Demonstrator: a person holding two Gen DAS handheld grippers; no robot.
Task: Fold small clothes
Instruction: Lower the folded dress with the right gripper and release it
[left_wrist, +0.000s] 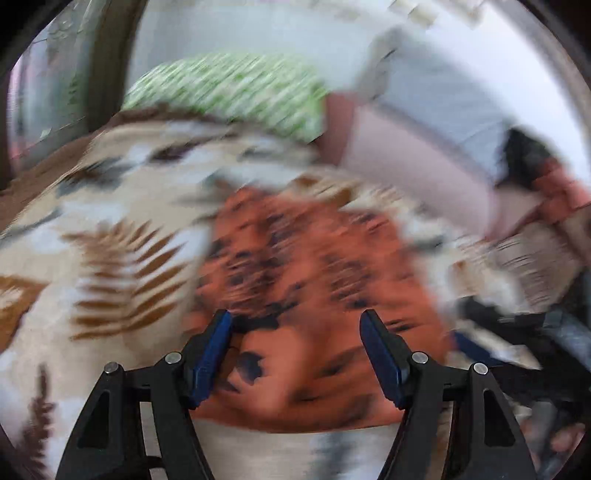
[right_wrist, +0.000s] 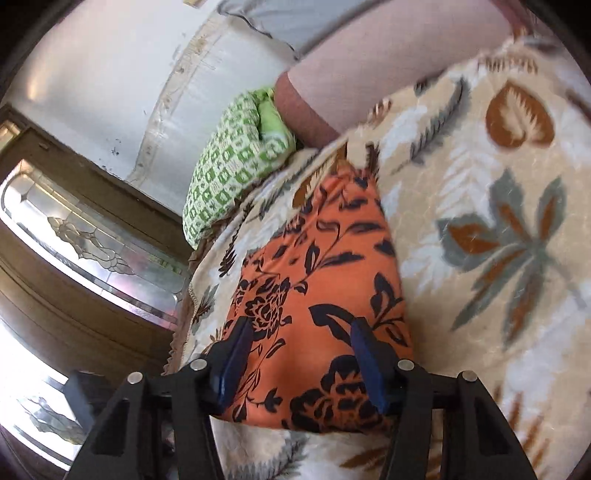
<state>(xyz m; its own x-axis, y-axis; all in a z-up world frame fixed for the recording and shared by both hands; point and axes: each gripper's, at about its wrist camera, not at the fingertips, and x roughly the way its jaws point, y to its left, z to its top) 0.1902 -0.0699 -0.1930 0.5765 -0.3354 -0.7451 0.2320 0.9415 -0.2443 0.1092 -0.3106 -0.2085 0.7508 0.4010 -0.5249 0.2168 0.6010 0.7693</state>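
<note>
**Orange cloth flat on the leaf-print blanket, both tools wide**

Left wrist view, heavily blurred: the left tool (left_wrist: 295, 325) stands wide with nothing between its blue fingers (left_wrist: 214, 354), above the near part of an orange cloth (left_wrist: 314, 266) with dark flowers. The cloth lies on a cream leaf-print blanket (left_wrist: 110, 229). A green checked pillow (left_wrist: 229, 88) sits beyond.

Right wrist view: the right tool (right_wrist: 301, 332) is also wide and holds nothing, over the cloth's (right_wrist: 321, 280) near end. The blanket (right_wrist: 480, 221) spreads to the right; the pillow (right_wrist: 229, 162) lies at its far edge.

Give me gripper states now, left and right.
Left gripper: open, holding nothing, over the orange cloth.
Right gripper: open, holding nothing, over the same cloth.
</note>
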